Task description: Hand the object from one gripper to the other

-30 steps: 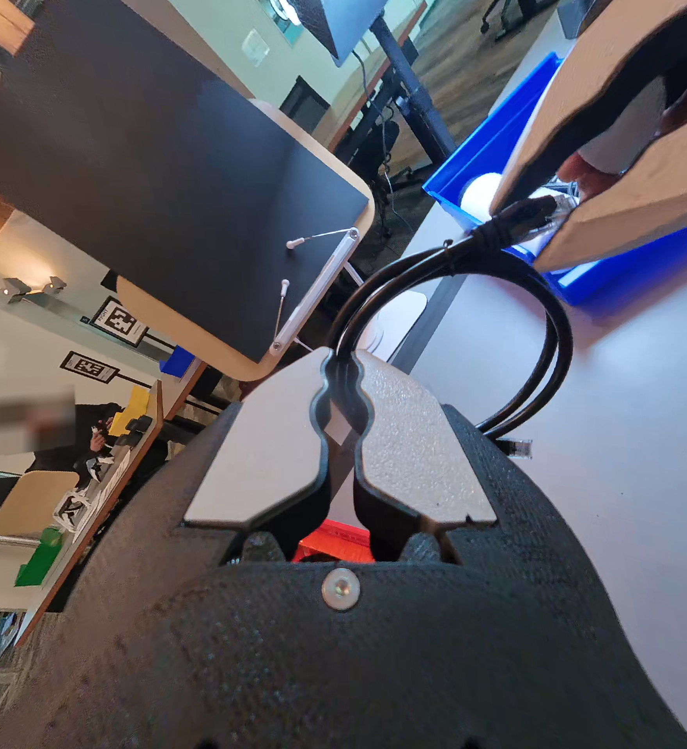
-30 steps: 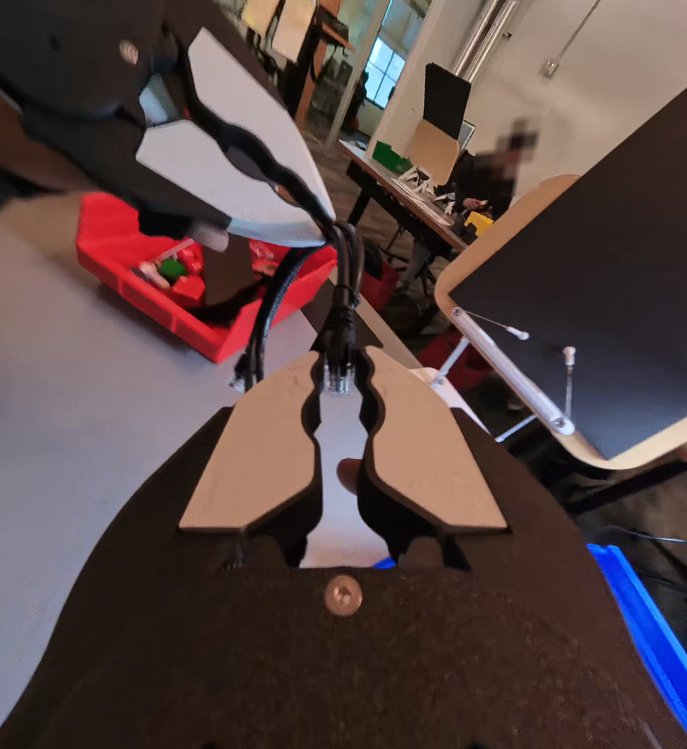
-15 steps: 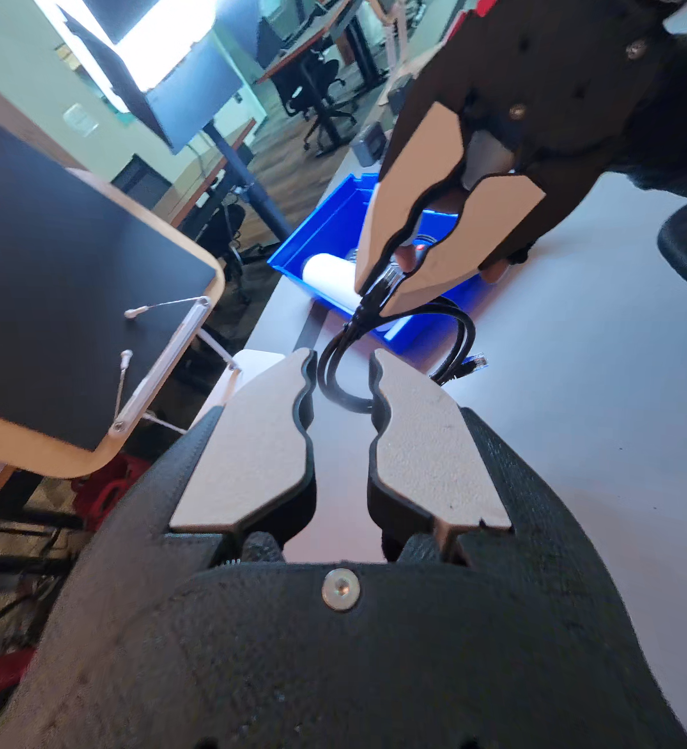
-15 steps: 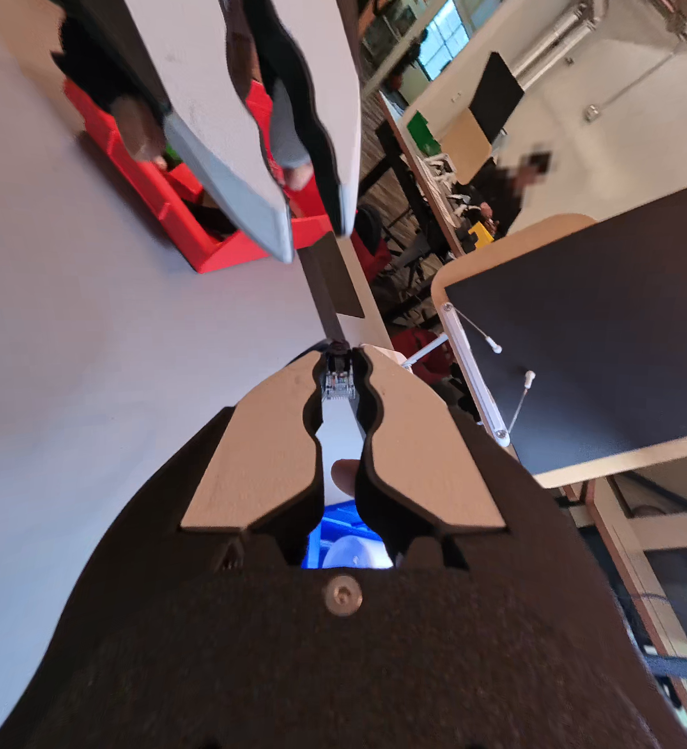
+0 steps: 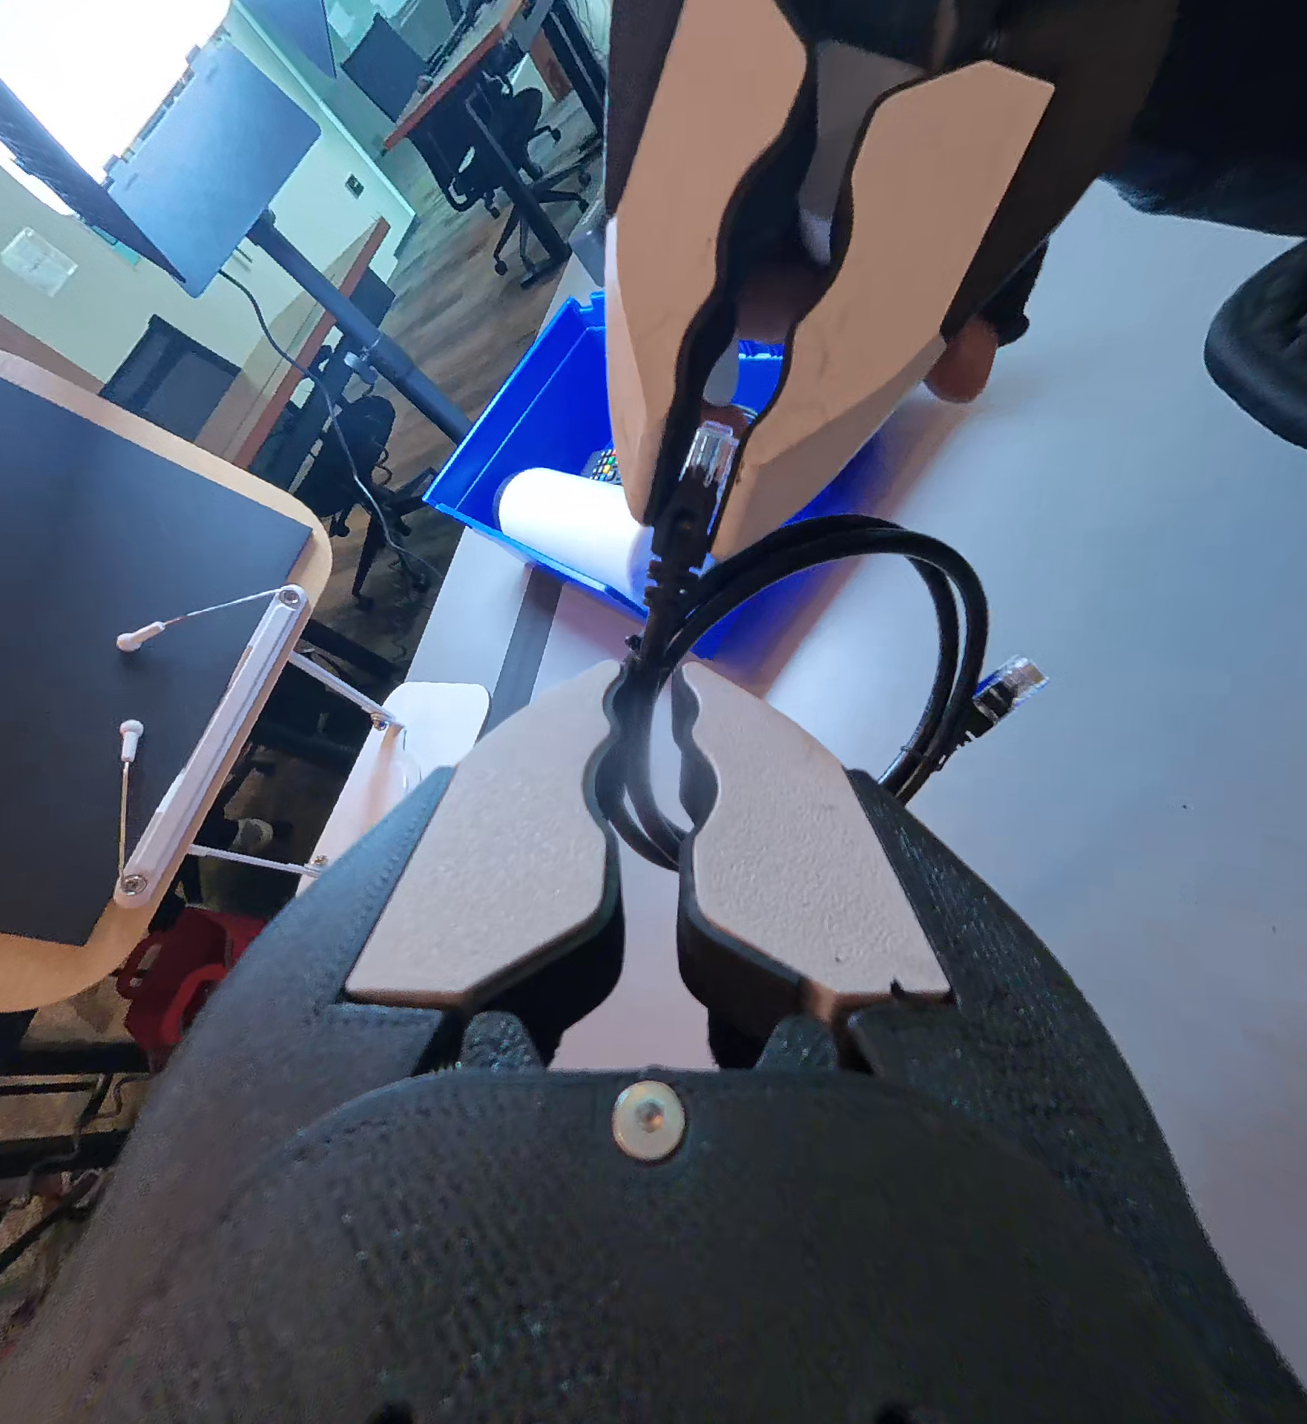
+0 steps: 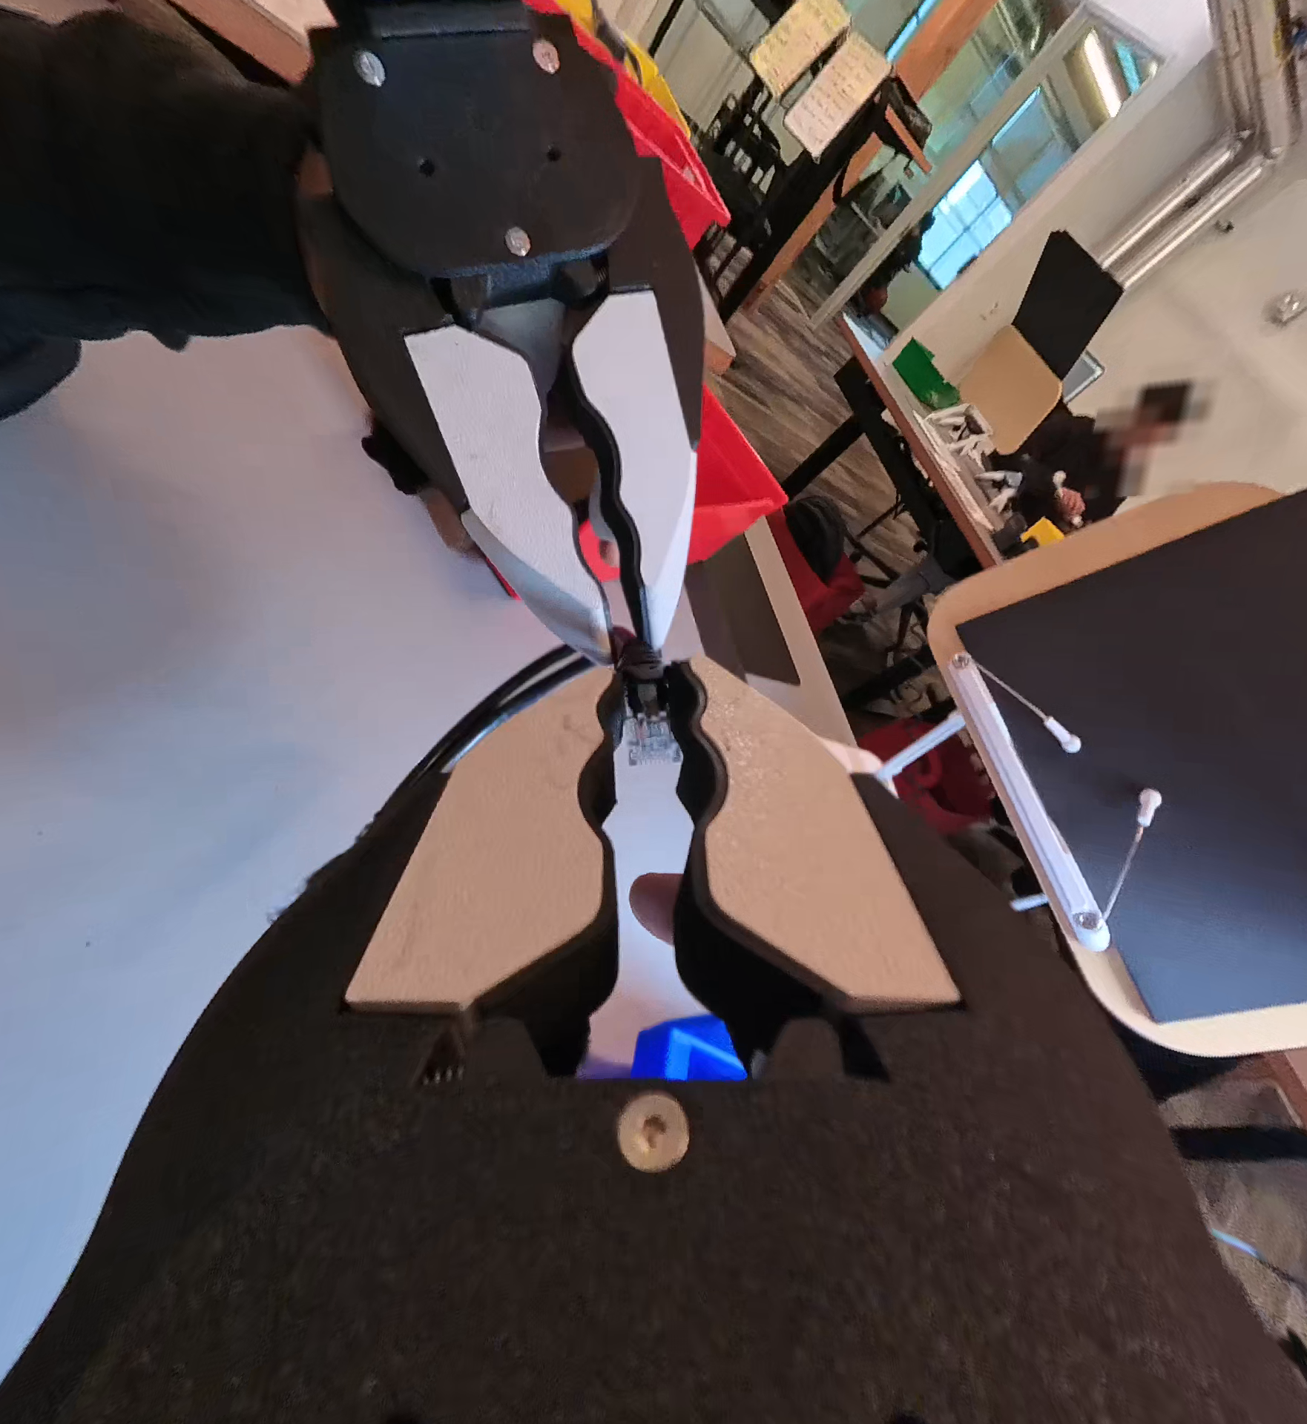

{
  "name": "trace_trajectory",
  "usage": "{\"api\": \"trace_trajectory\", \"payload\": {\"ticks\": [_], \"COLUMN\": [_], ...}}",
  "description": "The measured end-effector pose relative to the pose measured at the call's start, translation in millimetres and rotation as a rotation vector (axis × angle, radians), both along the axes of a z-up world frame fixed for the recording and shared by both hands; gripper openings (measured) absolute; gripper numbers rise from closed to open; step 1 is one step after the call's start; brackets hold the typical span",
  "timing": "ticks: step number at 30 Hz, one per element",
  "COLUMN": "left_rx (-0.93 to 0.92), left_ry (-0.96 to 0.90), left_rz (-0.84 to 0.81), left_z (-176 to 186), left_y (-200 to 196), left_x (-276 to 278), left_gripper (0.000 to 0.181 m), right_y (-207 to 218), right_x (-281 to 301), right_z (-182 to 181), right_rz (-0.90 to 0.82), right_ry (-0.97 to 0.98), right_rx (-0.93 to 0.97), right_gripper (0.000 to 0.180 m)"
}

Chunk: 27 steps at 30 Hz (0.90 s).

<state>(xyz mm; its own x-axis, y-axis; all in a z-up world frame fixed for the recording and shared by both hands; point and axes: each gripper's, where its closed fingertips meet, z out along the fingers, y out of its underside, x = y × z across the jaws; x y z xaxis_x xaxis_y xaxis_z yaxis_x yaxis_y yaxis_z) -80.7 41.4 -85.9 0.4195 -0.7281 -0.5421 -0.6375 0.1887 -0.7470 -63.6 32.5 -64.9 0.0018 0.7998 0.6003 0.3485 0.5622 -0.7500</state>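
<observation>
Left gripper (image 5: 646, 678) – clamped on black cable (image 5: 935, 616) loop | right gripper (image 6: 646, 682) – clamped on cable plug (image 6: 649, 732) | held above worktop (image 5: 1136, 693)

Bright daylight throughout, strongest from a blown-out window (image 5: 80, 85) at upper left in the left wrist view. Pale sheen across the desk (image 5: 1144, 616), tinted blue beside the blue bin (image 5: 550, 416). Soft shadow under the coiled black cable (image 5: 951, 616). Heavy wide-angle bending at the edges, straight lines bowed. Sharp on the left tool (image 5: 646, 697) and its grainy pads; slightly soft on the right tool (image 5: 720, 493) close overhead. In the right wrist view, motion smear along the near housing and the desk (image 6: 134, 732); right tool (image 6: 646, 690) crisp, windows (image 6: 974, 200) behind glaring, far room mildly soft.
</observation>
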Motion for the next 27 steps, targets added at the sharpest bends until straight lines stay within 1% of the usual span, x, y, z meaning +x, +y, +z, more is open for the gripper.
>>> {"api": "trace_trajectory", "payload": {"ticks": [2, 5, 8, 10, 14, 19, 23, 27], "left_rx": [-0.027, -0.078, -0.13, -0.162, -0.204, -0.22, -0.2, -0.192], "left_ry": [-0.005, 0.024, 0.057, 0.09, 0.09, 0.038, -0.031, -0.071], "left_rz": [0.026, 0.065, 0.102, 0.126, 0.112, 0.095, 0.076, 0.044], "left_z": [-5, -19, -28, -33, -35, -27, -15, -10], "left_y": [4, 10, 12, 11, 6, 3, 4, 2], "left_x": [1, 2, 1, -2, -1, -3, -5, -4], "left_gripper": [0.006, 0.006, 0.005, 0.005, 0.006, 0.006, 0.006, 0.008], "right_y": [9, 23, 33, 32, 37, 41, 39, 36], "right_x": [5, 9, 10, 6, 1, -7, -7, -5], "right_z": [-10, -28, -41, -47, -60, -53, -40, -37], "right_rz": [-0.037, -0.111, -0.194, -0.221, -0.266, -0.273, -0.245, -0.205], "right_ry": [-0.06, -0.156, -0.261, -0.311, -0.404, -0.326, -0.233, -0.203], "right_rx": [-0.002, 0.021, 0.11, 0.155, 0.266, 0.309, 0.29, 0.269], "right_gripper": [0.012, 0.012, 0.014, 0.015, 0.016, 0.014, 0.013, 0.013]}}
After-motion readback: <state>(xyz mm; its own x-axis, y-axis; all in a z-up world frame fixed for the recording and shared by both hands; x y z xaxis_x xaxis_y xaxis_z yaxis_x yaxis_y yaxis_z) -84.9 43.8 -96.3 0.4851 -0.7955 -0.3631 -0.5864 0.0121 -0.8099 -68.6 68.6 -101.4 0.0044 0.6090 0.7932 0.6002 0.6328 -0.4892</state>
